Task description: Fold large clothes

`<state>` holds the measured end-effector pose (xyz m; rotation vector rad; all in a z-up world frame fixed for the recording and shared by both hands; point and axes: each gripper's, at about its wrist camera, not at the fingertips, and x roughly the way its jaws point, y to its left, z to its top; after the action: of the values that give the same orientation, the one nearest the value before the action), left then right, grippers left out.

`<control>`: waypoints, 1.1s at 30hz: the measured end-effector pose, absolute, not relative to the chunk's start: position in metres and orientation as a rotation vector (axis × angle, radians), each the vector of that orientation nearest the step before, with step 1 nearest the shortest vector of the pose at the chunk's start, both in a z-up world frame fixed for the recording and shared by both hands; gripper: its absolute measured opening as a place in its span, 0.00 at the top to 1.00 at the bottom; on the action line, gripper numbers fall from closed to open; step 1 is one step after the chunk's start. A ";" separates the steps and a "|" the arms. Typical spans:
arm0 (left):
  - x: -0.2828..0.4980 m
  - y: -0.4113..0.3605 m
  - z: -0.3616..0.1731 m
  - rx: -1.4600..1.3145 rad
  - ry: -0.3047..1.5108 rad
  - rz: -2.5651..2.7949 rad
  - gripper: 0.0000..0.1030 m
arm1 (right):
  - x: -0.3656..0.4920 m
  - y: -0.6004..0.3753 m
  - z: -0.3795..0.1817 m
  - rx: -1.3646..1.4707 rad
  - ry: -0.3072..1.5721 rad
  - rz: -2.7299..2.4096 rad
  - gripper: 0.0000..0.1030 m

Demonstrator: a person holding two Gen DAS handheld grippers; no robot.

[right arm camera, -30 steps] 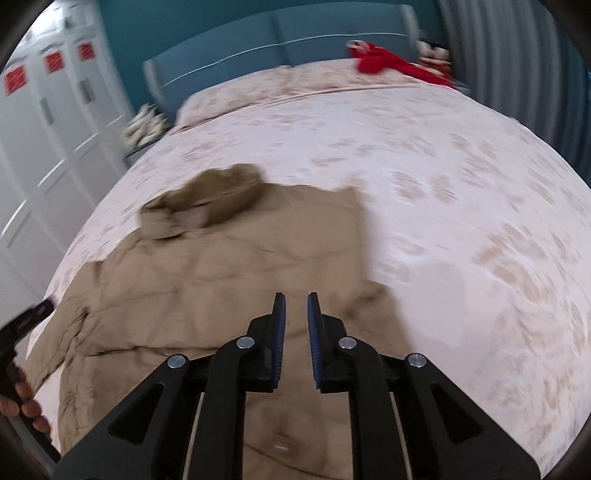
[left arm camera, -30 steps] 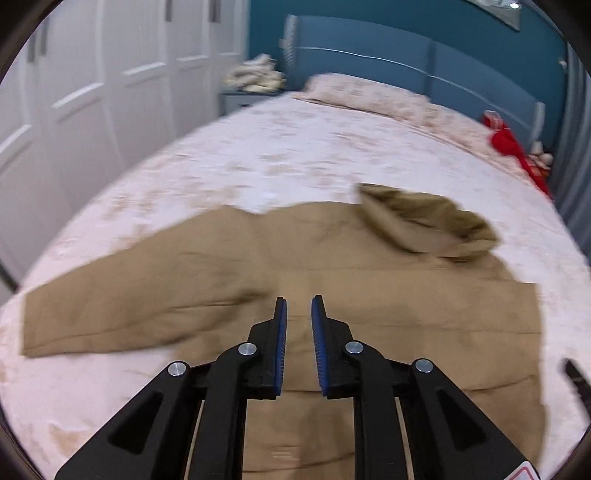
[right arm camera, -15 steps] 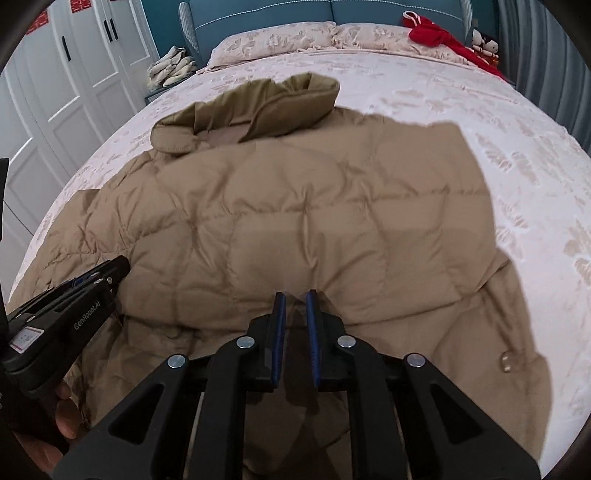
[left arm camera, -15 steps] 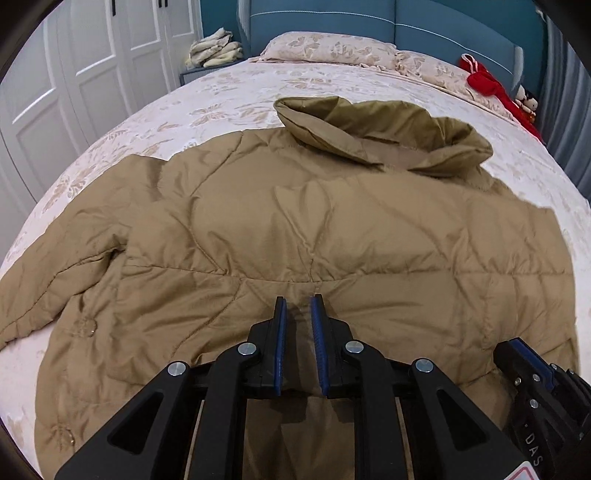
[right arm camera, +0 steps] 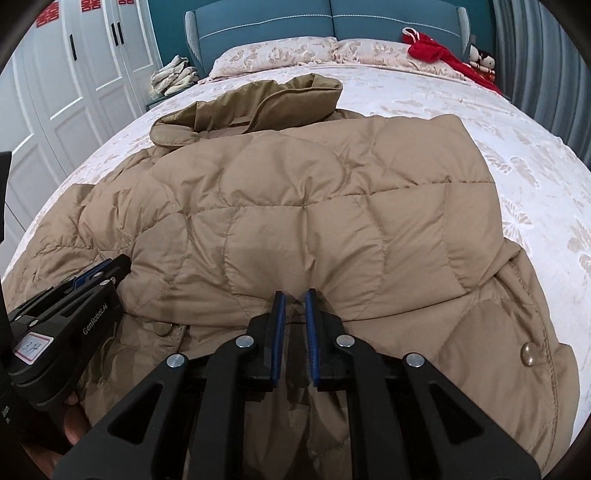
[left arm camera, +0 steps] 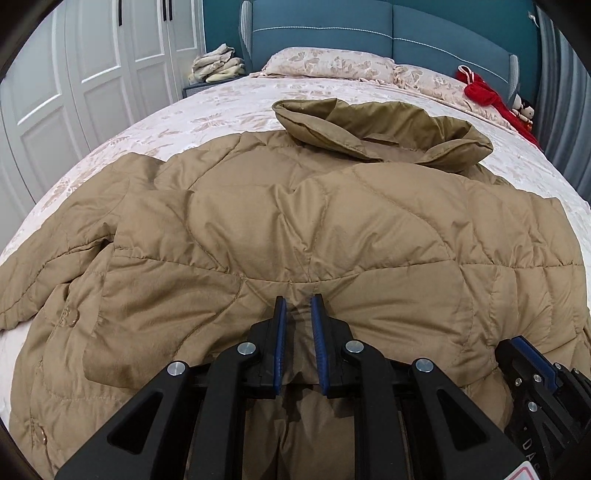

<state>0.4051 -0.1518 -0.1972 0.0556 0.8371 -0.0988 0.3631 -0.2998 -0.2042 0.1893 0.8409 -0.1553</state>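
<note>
Bedroom scene: you are working over a bed (left arm camera: 229, 107) with a pale floral cover, a blue headboard (left arm camera: 369, 33) behind it and white wardrobe doors (left arm camera: 92, 74) to the left. Lying spread across the bed is a tan quilted coat (left arm camera: 332, 229), its collar (left arm camera: 369, 129) pointing toward the pillows (left arm camera: 332, 64). You are holding its near folded edge in both tongs. Your left gripper (left arm camera: 297, 321) is clamping a pinch of coat fabric, which is bunching up between the nearly closed blue pads. Your right gripper (right arm camera: 293, 317) is pinching the same edge likewise, further along to the right; it is showing at the lower right of the left view (left arm camera: 532, 354). From the right view the left gripper (right arm camera: 92, 277) is sitting just beside, low on the coat. A sleeve (left arm camera: 48, 280) is trailing off to the left, and a snap (right arm camera: 529, 354) is showing on the right flap.
</note>
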 end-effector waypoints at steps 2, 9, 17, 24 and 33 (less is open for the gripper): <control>0.404 -0.152 -0.197 0.059 0.833 -0.097 0.84 | 0.363 -0.299 -0.205 0.185 0.833 -0.160 0.91; 0.394 -0.093 -0.175 -0.244 0.911 -0.188 0.82 | 0.361 -0.312 -0.202 0.276 0.832 -0.122 0.90; 0.337 0.113 -0.123 -0.389 0.847 0.085 0.31 | 0.290 -0.282 -0.143 0.231 0.801 -0.209 0.53; 0.322 0.311 -0.158 -0.722 0.908 0.403 0.32 | 0.213 -0.231 -0.114 0.289 0.794 -0.159 0.46; 0.329 0.367 -0.175 -0.910 0.855 0.372 0.54 | 0.181 -0.187 -0.109 0.285 0.840 -0.139 0.43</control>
<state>0.3289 0.3669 -0.1746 -0.9099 0.8549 0.3721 0.1806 -0.1872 -0.1091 0.2854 0.8396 -0.1386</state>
